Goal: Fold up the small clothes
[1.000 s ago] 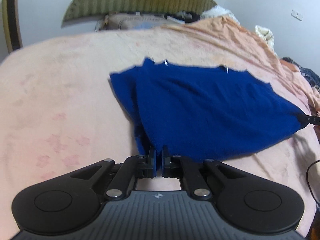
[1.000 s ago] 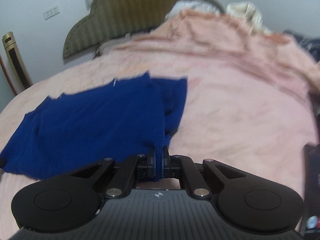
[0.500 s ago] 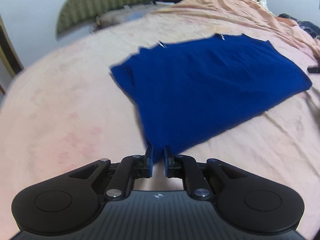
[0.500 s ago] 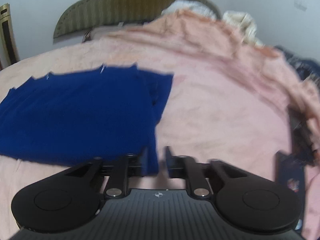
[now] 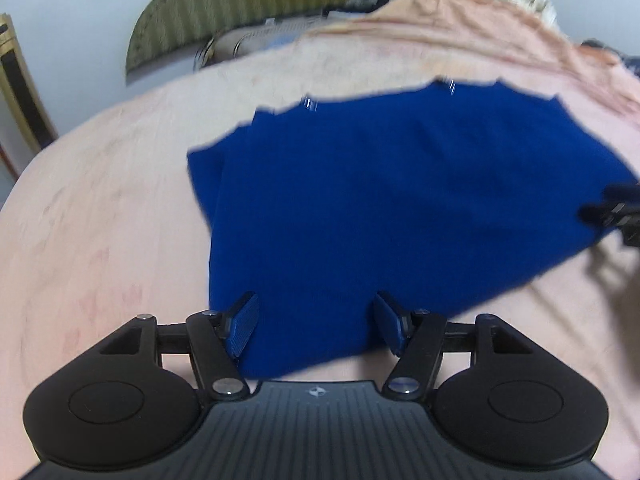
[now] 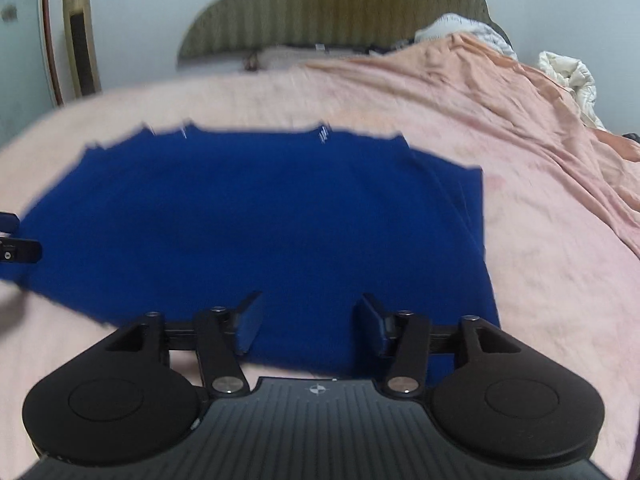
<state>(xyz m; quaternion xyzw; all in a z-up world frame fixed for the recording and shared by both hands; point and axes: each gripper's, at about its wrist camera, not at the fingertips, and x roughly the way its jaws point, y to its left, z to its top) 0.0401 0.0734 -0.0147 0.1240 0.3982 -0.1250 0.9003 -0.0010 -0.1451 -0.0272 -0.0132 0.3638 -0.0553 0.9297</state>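
A dark blue garment (image 5: pixel 400 208) lies flat on the pink bed cover (image 5: pixel 100 220), its far edge ragged with small white tags. It also shows in the right wrist view (image 6: pixel 256 232). My left gripper (image 5: pixel 314 326) is open, its jaws spread over the garment's near left edge, holding nothing. My right gripper (image 6: pixel 310 326) is open over the near right edge, also empty. The right gripper shows at the right edge of the left wrist view (image 5: pixel 612 216); the left gripper shows at the left edge of the right wrist view (image 6: pixel 16 240).
An olive striped headboard (image 6: pixel 340 4) stands at the back. A bunched orange blanket (image 6: pixel 520 92) and white bedding (image 6: pixel 568 76) lie at the far right. A gold-framed upright object (image 6: pixel 80 48) stands by the left wall.
Both grippers were shut on the garment's near edge; both have opened and let it go. The garment now lies spread flat on the bed.
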